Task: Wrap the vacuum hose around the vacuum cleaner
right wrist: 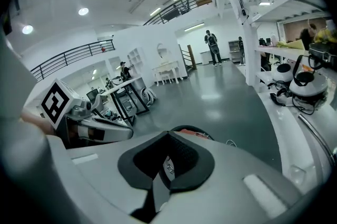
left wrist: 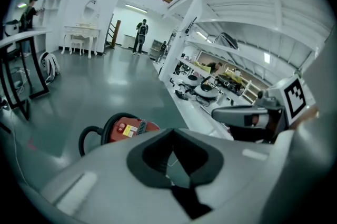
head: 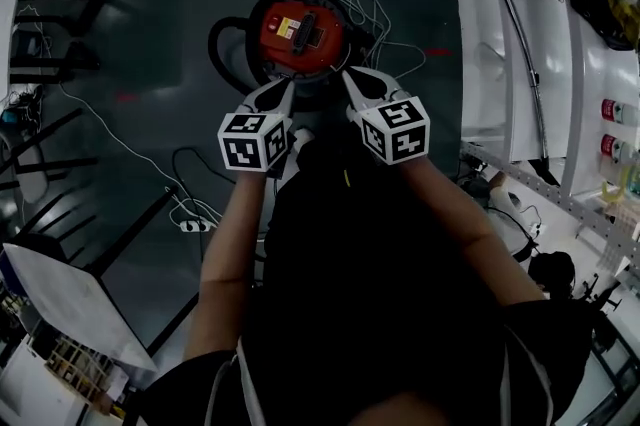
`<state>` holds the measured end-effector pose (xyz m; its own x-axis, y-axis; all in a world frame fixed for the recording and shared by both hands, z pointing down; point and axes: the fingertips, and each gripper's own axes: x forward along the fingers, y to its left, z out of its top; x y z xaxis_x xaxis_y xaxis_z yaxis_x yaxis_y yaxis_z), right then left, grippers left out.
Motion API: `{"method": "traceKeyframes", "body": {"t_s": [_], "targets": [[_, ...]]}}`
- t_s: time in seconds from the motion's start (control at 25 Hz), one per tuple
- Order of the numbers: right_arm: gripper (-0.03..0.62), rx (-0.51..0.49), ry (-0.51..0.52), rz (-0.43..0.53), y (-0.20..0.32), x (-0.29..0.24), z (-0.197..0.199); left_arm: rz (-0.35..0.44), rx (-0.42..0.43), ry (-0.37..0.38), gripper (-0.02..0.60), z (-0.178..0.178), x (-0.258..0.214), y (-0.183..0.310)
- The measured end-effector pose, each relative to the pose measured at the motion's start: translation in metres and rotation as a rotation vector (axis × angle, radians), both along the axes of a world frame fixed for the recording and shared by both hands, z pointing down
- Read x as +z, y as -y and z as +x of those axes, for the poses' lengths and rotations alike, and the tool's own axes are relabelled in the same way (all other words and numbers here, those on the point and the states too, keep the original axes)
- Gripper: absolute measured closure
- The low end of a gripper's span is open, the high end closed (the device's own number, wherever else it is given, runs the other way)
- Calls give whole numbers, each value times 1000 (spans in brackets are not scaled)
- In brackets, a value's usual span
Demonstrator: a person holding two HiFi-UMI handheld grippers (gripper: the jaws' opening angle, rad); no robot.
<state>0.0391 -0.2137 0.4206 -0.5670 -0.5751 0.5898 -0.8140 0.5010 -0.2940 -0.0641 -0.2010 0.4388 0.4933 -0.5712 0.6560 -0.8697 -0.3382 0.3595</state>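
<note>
Vacuum hose (head: 222,42) curls round the red vacuum cleaner (head: 300,32) on its left side on the floor (head: 150,24). Your left gripper (head: 283,88) and right gripper (head: 351,77) hover close above, jaws pressed together, empty, likely for easy reach.

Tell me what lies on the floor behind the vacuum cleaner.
A loose white cord sprawls on the floor past the vacuum cleaner, and the black hose loops round its left side. Its near edge is hidden under the left tool and right tool.
</note>
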Motion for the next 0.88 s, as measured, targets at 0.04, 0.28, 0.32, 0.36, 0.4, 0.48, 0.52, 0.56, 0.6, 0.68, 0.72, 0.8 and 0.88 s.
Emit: {"method": "traceKeyframes", "body": {"t_s": [0.04, 0.28, 0.32, 0.36, 0.4, 0.48, 0.52, 0.56, 0.6, 0.68, 0.72, 0.8, 0.88], "targets": [[599, -3, -2, 3, 1, -2, -1, 2, -5, -9, 572, 1, -1, -1], [599, -12, -8, 23, 4, -9, -10, 18, -27, -36, 572, -4, -10, 1], [599, -14, -8, 20, 4, -9, -10, 19, -33, -37, 572, -5, -12, 2], [599, -15, -11, 15, 4, -7, -10, 20, -37, -38, 572, -6, -12, 2], [599, -16, -14, 10, 3, -6, -10, 21, -40, -38, 572, -6, -12, 2], [599, -19, -17, 4, 3, -4, -11, 19, -44, -38, 572, -9, -11, 0], [599, -20, -19, 2, 2, -3, -13, 16, -47, -38, 572, -11, -11, 0], [599, -21, -20, 1, 2, -3, -14, 12, -50, -37, 572, -13, -9, -1], [599, -22, -19, 0, 3, -3, -14, 6, -54, -34, 572, -15, -8, -2], [599, -21, -12, -9, 4, -2, -15, -5, -63, -33, 572, -19, -5, -2], [599, -19, -4, -18, 4, -2, -16, -11, -70, -41, 572, -20, -5, -2], [599, -21, 10, -29, 5, -3, -18, -23, -91, -72, 572, -22, -5, 0], [599, -39, 4, -21, 6, -4, -21, -31, -112, -96, 572, -24, -4, 2]]}}
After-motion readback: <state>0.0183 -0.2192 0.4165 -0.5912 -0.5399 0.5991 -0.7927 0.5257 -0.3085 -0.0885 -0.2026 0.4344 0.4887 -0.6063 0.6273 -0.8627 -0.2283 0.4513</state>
